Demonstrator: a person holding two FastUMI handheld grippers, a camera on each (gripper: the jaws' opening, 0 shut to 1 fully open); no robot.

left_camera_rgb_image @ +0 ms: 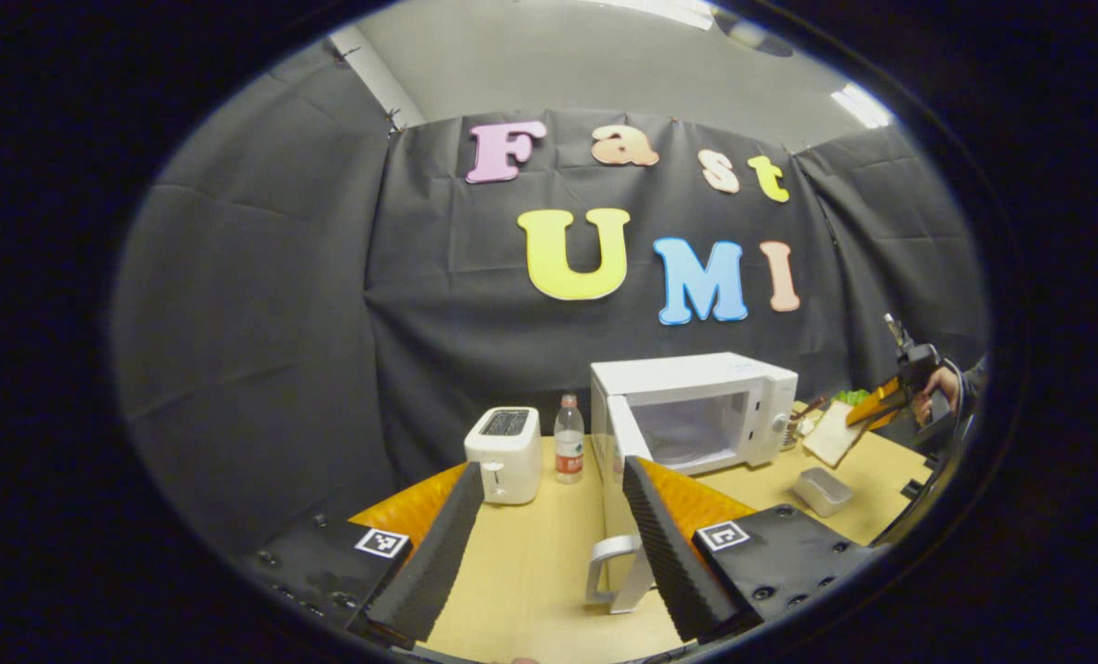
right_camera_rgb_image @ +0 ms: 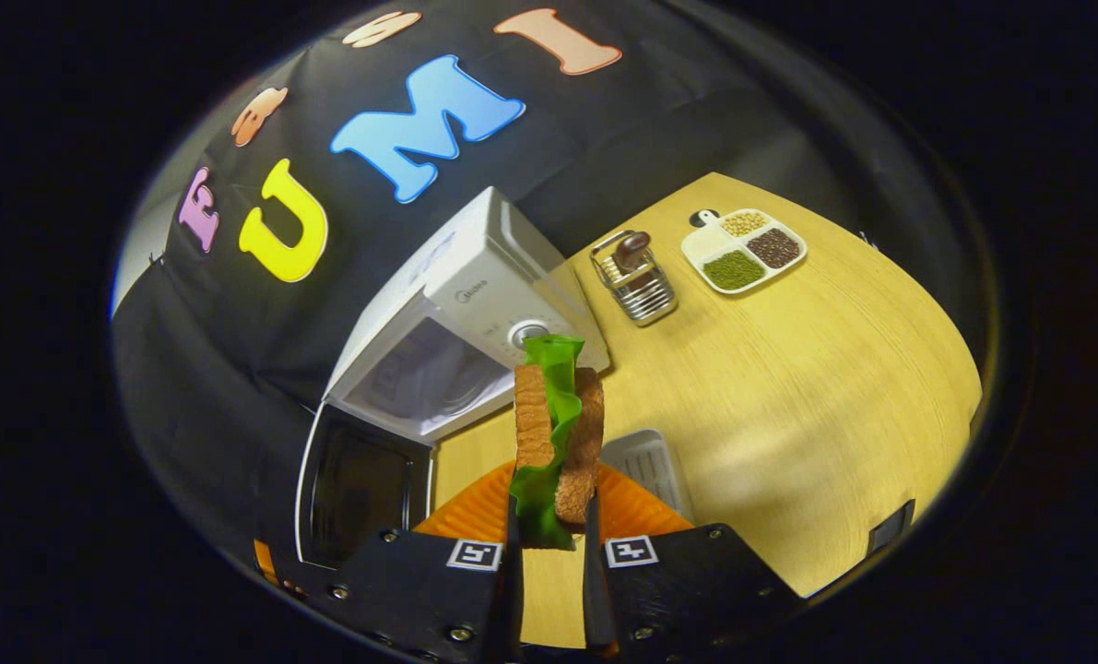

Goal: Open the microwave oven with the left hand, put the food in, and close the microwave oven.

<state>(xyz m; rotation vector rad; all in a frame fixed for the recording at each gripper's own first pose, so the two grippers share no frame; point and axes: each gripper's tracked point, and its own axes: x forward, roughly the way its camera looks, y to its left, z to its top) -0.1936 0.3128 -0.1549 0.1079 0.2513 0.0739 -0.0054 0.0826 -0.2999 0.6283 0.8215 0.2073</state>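
Observation:
The white microwave stands at the back of the table with its door swung open toward me. The door handle lies between the fingers of my left gripper, close to the right finger; the jaws stand wide open. Off to the right, a hand holds my right gripper with the sandwich in it. In the right gripper view, my right gripper is shut on the sandwich, bread slices with green lettuce, held above the table in front of the microwave and its open door.
A white toaster and a water bottle stand left of the microwave. A small white tray sits on the table under the sandwich. To the right are a wire rack and a divided plate of beans.

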